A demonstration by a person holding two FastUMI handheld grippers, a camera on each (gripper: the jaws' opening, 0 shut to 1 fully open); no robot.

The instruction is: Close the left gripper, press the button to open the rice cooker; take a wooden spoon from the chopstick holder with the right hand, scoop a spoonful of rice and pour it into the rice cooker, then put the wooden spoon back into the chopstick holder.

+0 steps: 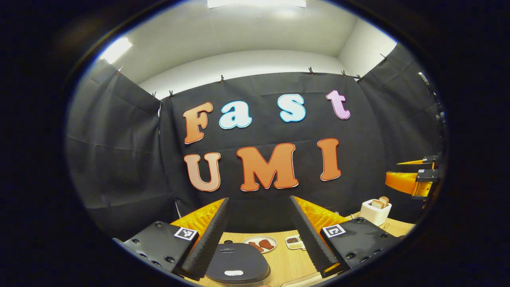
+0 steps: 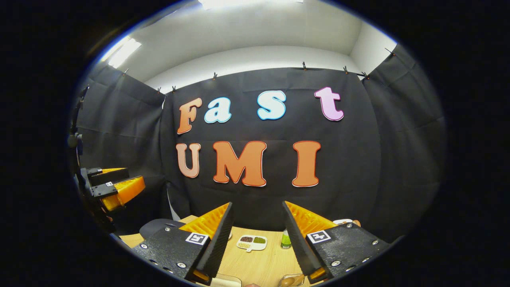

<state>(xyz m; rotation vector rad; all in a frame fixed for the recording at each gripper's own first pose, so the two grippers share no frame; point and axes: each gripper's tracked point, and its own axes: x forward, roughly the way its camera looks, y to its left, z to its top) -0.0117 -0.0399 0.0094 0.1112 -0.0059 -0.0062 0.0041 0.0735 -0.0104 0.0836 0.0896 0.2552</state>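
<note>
**Colours & patterns**

Dark grey, glossy rice cooker lid (image 1: 238, 263) w/ small white oval patch. Pale wood-grain tabletop (image 1: 285, 261). White plate (image 1: 259, 244) w/ red-brown pieces. White divided dish (image 2: 252, 242): brown, green fillings. White chopstick holder (image 1: 375, 212), tan tops. Green bottle (image 2: 285, 239).

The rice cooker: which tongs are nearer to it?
Left. The left tongs hang open right above the rice cooker; the right tongs hang off to its right.

Black cloth wall (image 1: 119, 159), white ceiling (image 1: 239, 36), wooden table (image 2: 259, 263)
</note>
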